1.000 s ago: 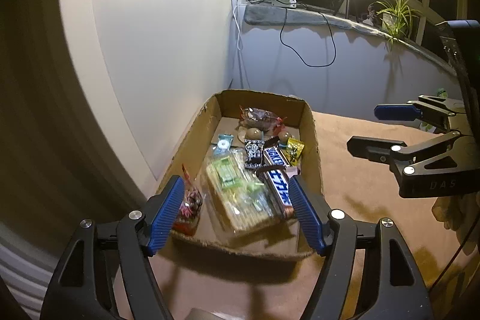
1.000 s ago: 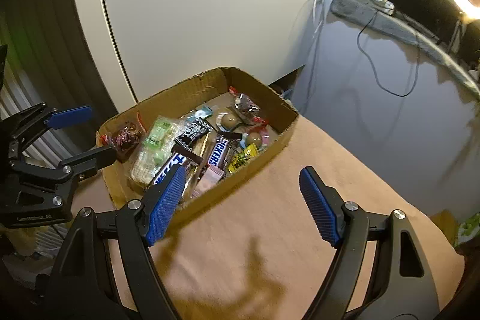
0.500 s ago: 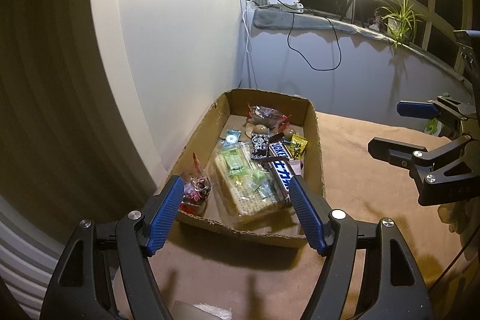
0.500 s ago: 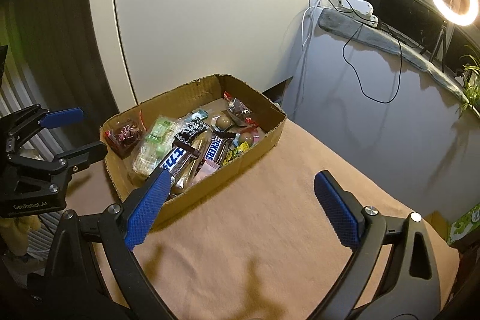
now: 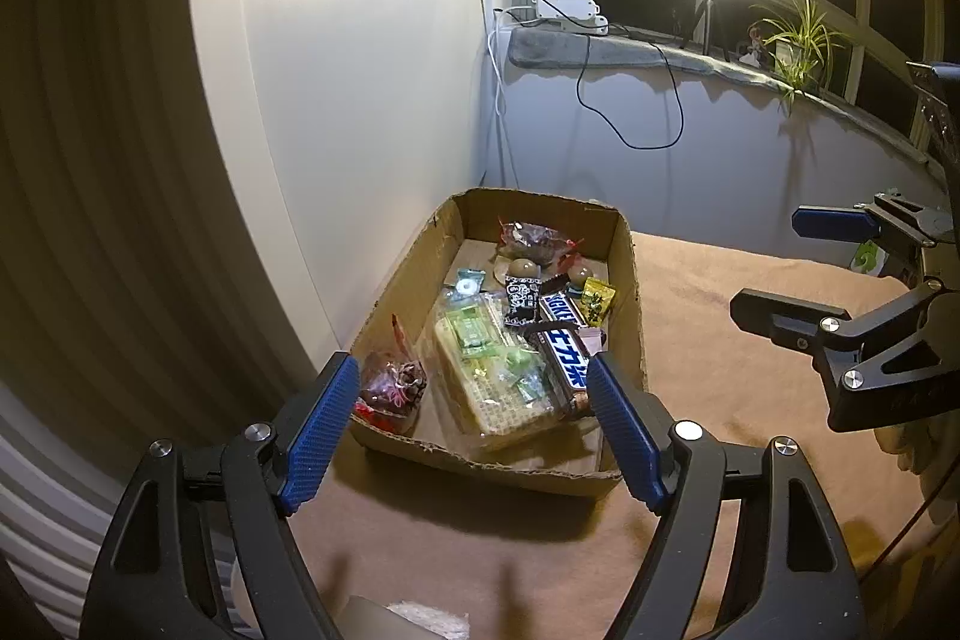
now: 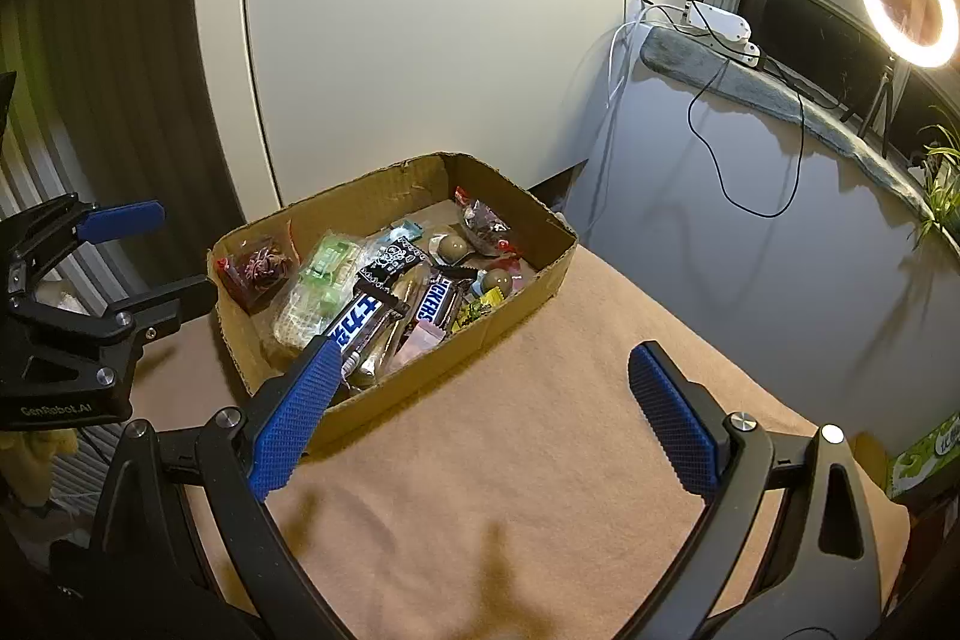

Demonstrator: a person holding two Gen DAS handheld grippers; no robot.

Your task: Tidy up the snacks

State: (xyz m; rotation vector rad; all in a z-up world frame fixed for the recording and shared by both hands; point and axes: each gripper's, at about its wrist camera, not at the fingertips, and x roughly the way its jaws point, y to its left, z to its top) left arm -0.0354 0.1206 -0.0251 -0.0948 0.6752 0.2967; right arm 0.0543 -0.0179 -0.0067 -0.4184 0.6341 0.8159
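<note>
— Both tools have just been opening, nothing between their jaws; left tool [image 5: 471, 433], right tool [image 6: 489, 415].
— Snacks?
— Inside the cardboard box [image 6: 420, 370] on the tabletop [image 6: 540, 460].

A brown cardboard box [image 5: 627, 280] sits on a tan cloth [image 6: 540, 460]; blue Snickers bar [image 5: 567, 358] inside.

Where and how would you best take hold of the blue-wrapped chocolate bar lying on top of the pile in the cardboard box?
Grip the blue-wrapped chocolate bar across its narrow width near mid-length, coming from above. It lies long and flat on top of the other snacks, and the cardboard box walls block a sideways approach.
</note>
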